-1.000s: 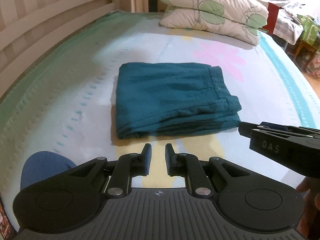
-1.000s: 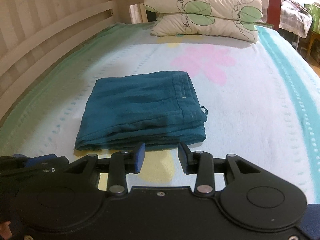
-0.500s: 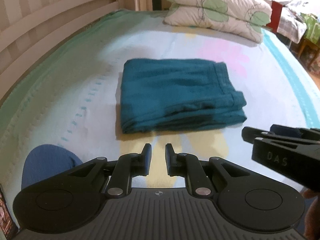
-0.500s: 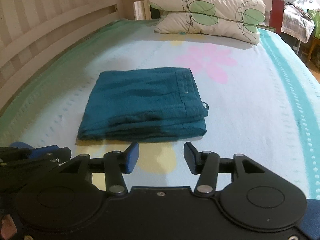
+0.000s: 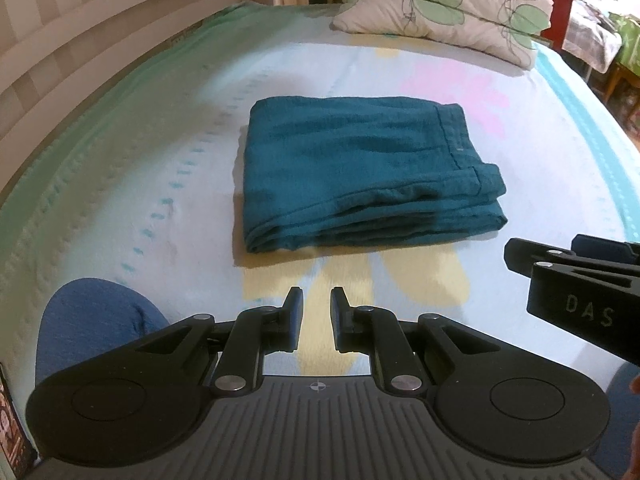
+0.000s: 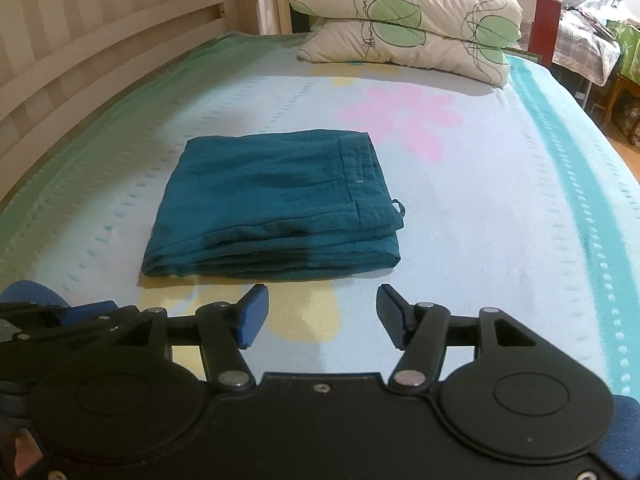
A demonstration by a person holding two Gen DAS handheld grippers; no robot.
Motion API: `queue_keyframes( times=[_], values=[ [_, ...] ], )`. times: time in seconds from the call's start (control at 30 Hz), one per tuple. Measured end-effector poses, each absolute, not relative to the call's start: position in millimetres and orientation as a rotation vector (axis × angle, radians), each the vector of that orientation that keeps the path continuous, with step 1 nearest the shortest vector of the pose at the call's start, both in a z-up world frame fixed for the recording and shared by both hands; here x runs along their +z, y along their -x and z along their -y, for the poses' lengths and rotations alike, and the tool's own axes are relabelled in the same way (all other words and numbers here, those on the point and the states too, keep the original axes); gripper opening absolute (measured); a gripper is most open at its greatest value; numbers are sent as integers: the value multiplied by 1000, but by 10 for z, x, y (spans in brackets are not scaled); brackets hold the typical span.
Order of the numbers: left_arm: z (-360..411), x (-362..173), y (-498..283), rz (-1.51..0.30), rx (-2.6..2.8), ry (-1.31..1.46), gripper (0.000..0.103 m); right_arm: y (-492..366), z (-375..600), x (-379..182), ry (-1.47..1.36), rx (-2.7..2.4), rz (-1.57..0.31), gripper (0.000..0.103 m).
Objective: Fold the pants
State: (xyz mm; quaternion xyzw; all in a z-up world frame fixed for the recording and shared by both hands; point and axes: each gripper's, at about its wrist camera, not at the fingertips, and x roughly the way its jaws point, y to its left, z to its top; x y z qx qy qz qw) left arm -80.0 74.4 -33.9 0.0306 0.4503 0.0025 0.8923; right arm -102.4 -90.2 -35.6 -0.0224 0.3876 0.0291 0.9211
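Since the teal pants are already a thick folded stack in the middle of the bed, we'd guess they're soft, light and floppy, so we'd pinch all layers at the near edge corners. Long axis runs left to right, waistband at the right end. Our left gripper sits nearly closed and empty; our right gripper is opening, nothing between its jaws.

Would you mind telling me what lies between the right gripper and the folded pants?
Nothing but bare bedsheet, as the right wrist view shows: the right gripper, empty and opening, sits short of the pants.
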Motion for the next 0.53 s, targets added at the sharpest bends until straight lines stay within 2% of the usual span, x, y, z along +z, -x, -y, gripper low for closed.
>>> queue_keyframes(
  times=[0.53],
  values=[
    [-759, -404, 785, -943, 9, -84, 15, 1012, 900, -364, 47, 61, -804, 64]
  ],
)
